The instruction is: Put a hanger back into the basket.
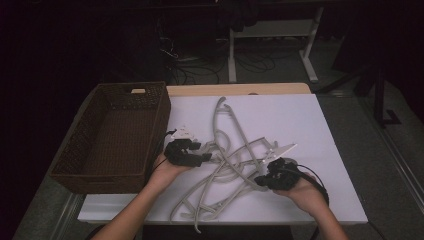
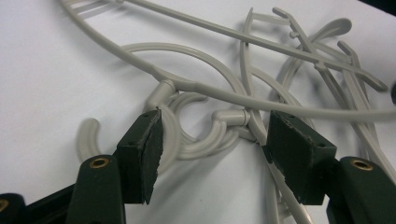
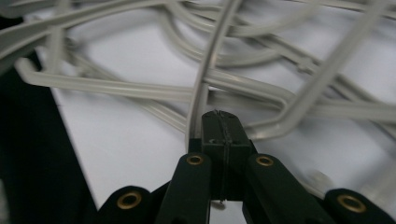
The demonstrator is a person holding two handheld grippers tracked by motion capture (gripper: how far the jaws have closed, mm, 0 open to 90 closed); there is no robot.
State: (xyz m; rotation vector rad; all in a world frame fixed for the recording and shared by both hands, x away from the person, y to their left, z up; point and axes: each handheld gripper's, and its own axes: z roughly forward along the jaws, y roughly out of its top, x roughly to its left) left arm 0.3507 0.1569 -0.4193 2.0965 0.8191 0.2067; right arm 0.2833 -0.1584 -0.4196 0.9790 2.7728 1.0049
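Forearms reach in from the near edge of the white bench, where a tangled heap of pale grey plastic clothes hangers lies beside a dark brown woven wicker basket. Untangling seems in hand. The right tool is closed, pads together beside a thin hanger bar; the left tool stands partly open around the bunched hooks, not yet pressing. Next, likely clamp the hooks and lift one hanger free.
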